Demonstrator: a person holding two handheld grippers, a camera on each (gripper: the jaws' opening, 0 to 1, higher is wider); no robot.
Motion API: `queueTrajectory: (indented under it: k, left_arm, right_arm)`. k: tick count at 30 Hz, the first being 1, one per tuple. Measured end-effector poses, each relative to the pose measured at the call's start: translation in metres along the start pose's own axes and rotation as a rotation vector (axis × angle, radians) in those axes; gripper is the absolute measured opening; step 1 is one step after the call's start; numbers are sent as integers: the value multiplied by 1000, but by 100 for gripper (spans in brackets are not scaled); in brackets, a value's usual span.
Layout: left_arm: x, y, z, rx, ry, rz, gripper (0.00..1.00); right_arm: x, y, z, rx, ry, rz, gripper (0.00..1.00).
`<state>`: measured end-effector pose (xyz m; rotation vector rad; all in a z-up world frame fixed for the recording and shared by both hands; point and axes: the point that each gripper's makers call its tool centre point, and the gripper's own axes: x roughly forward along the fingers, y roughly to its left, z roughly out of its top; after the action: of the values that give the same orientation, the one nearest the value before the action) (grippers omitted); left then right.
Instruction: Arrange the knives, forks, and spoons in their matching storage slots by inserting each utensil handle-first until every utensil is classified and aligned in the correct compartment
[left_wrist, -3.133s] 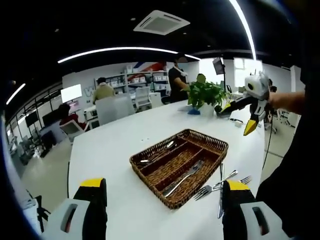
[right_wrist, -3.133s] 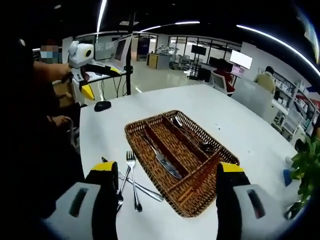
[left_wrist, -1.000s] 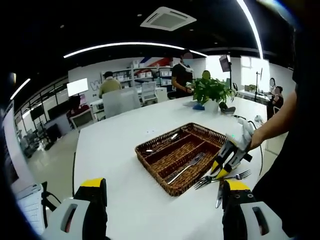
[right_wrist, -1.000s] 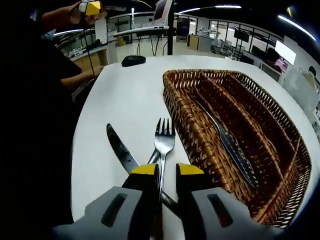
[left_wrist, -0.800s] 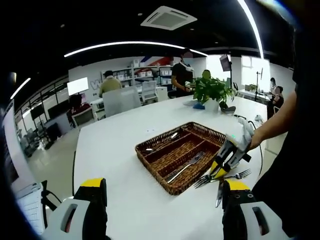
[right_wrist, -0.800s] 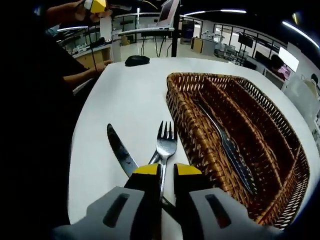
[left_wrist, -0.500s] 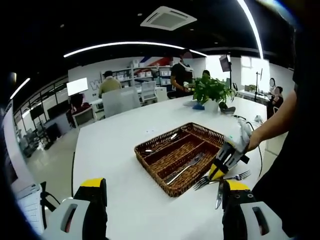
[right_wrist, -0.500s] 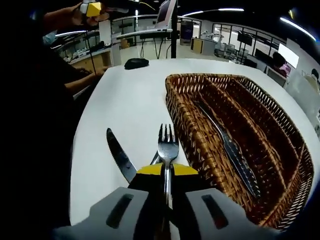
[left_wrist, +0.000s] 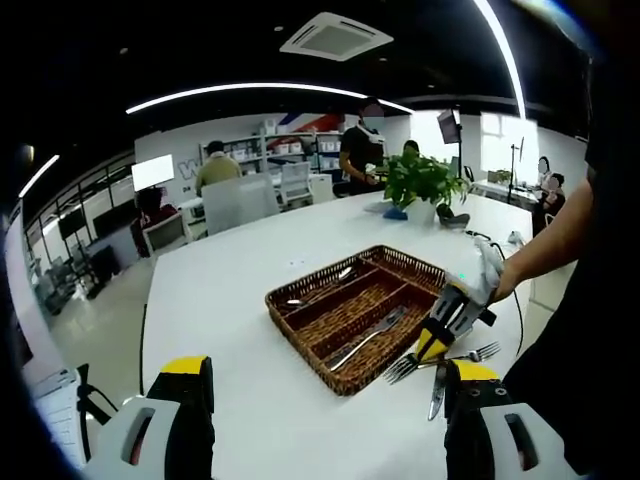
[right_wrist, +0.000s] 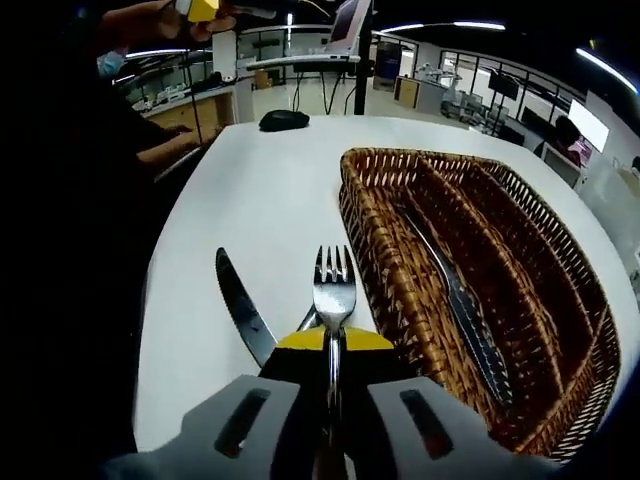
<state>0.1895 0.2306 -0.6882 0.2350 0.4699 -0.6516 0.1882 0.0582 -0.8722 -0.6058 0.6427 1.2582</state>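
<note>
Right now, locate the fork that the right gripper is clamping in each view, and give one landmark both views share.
Left gripper view: the fork lies low and right of centre, beside the wicker tray's near corner, under the right gripper.
Right gripper view: the fork stands bottom centre, tines pointing up, handle pinched between the yellow-tipped jaws.
Shared landmark: the wicker tray, next to the fork in both.

Silver fork (right_wrist: 333, 290) beside wicker tray (right_wrist: 520, 330); 1 knife (right_wrist: 243, 310) on table.
</note>
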Motion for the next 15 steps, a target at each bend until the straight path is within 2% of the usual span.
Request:
queueTrajectory:
  k: [9,11,15]
  left_arm:
    - [5,-4,5,13,-15,-20,100]
    - [5,-5,5,18,-15,-22,100]
    - [7,-7,3,24,-17,-30,100]
  right_arm:
    - [-12,7,8,-41,36,10,0]
    - [-17,10,7,-36,67,24,0]
    - [-28,9,15,-30,59,26,0]
